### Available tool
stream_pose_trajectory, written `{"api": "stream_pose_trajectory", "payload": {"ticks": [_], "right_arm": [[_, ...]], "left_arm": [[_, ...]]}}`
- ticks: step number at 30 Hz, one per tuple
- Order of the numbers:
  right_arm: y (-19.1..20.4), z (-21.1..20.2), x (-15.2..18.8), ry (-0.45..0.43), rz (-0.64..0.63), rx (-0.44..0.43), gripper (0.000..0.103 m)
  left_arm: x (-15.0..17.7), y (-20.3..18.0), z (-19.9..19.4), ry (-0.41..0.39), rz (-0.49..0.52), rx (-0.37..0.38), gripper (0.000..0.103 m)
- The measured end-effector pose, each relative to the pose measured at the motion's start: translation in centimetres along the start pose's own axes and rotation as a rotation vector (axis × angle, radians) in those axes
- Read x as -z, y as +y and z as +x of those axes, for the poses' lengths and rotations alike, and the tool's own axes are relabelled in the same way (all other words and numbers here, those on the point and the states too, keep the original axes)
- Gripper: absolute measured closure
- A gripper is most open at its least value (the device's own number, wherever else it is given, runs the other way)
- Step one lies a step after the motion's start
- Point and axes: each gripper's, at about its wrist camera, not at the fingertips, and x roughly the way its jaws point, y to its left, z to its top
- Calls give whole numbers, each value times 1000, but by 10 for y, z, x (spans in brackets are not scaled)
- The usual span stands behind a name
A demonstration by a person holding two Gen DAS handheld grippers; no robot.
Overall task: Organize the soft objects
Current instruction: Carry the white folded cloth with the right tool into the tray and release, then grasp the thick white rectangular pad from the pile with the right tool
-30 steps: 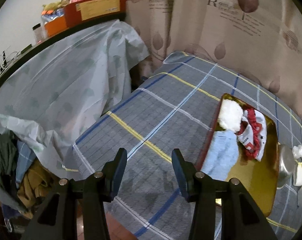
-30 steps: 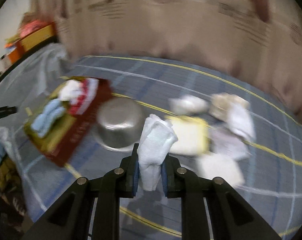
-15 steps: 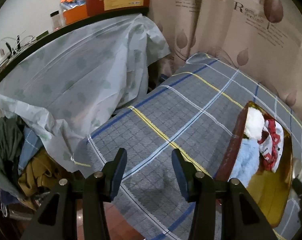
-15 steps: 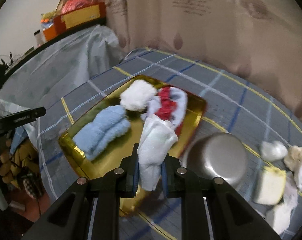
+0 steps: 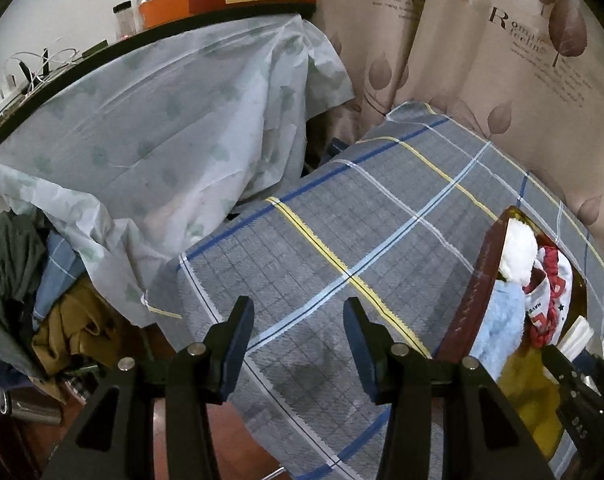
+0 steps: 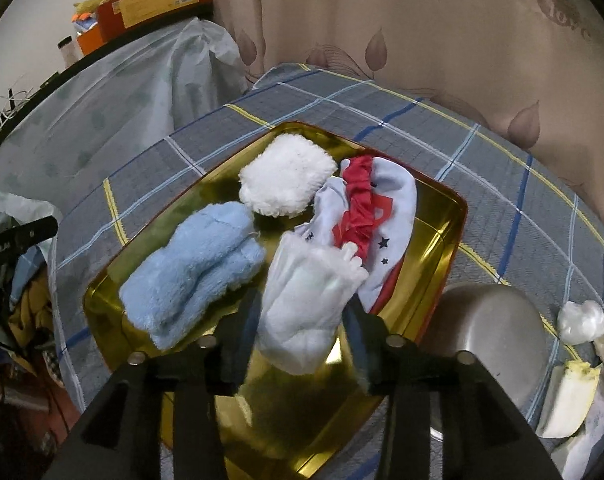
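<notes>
The curtain (image 5: 541, 52) bears a large "R" above small blurred script; other labels are unreadable.

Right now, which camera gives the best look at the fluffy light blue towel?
The right wrist view: the light blue towel lies whole in the gold tray. The left wrist view shows it partly hidden behind the tray wall.

Dim, fisheye-warped, glare on tray (image 6: 441, 216)

Left gripper (image 5: 298, 332), right gripper (image 6: 302, 320): black frames, silver screws, dark-blue padded fingers (image 5: 238, 332).
</notes>
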Motion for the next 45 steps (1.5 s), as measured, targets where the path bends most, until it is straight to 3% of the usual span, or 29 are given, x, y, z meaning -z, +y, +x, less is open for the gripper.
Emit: {"api": "stream_pose_trajectory", "payload": {"ticks": [2,3,11,17,21,28,34,45], "right_arm": [[-2,-4,0,-21,9,3,42],[-2,-6,0,-29,8,4,39],[-13,-38,12,-89,18,25,37],[-60,-72,52,-93,135,46,36],[-105,-99,82,-97,198,138,32],[-189,-138,141,-85,306,313,9],[-228,-133,175,-44,352,303,6],[-251,-100,186,-26,320,260,6]], "left_arm": [[1,-2,0,-3,6,-3,56],[1,-3,1,2,11,1,56],[3,-6,0,-1,24,4,56],[7,-14,4,34,48,21,56],[9,-22,3,19,82,8,56],[13,-29,5,18,120,24,56],[16,-42,-2,-12,177,37,56],[31,-91,-35,-27,340,78,56]]}}
